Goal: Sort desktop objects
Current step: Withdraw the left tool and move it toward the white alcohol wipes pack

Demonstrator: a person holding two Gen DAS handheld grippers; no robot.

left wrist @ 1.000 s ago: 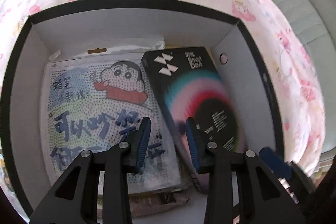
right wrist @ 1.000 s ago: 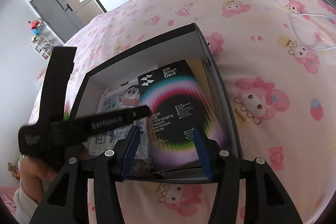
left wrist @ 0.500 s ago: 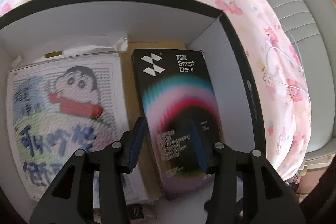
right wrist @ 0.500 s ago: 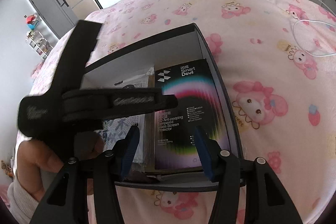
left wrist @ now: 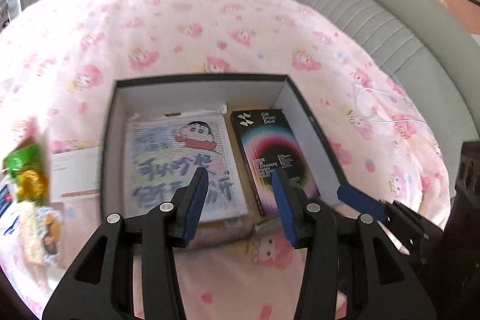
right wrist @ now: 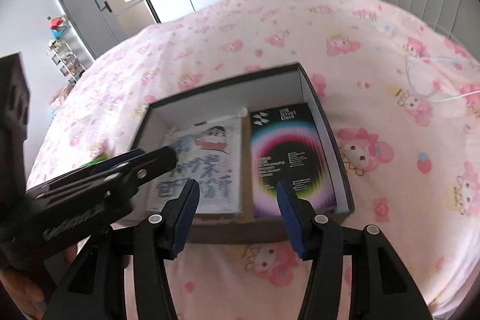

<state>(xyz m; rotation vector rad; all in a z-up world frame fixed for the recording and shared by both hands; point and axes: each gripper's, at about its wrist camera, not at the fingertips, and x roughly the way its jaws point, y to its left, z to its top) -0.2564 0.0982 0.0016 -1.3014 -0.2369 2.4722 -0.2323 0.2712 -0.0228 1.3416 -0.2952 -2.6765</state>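
A black storage box [left wrist: 312, 125] with white inner walls sits on the pink bedspread; it also shows in the right wrist view [right wrist: 327, 122]. Inside lie a cartoon-print packet [left wrist: 180, 161] on the left and a black Smart Devil screen-protector box [left wrist: 273, 155] on the right, also seen in the right wrist view as the packet [right wrist: 207, 164] and the Smart Devil box [right wrist: 285, 152]. My left gripper [left wrist: 240, 197] is open and empty above the storage box's near edge. My right gripper [right wrist: 237, 206] is open and empty, near the storage box's front.
Snack packets [left wrist: 28, 179] and a white card [left wrist: 75, 170] lie on the bedspread left of the box. A white cable [right wrist: 432, 80] lies to the right. A grey padded headboard [left wrist: 375, 8] rises behind. The left gripper's body [right wrist: 90, 185] crosses the right wrist view.
My left gripper has pulled up and back out of the box, empty. The Smart Devil box stays lying in the right of the box. The right gripper has drawn back slightly.
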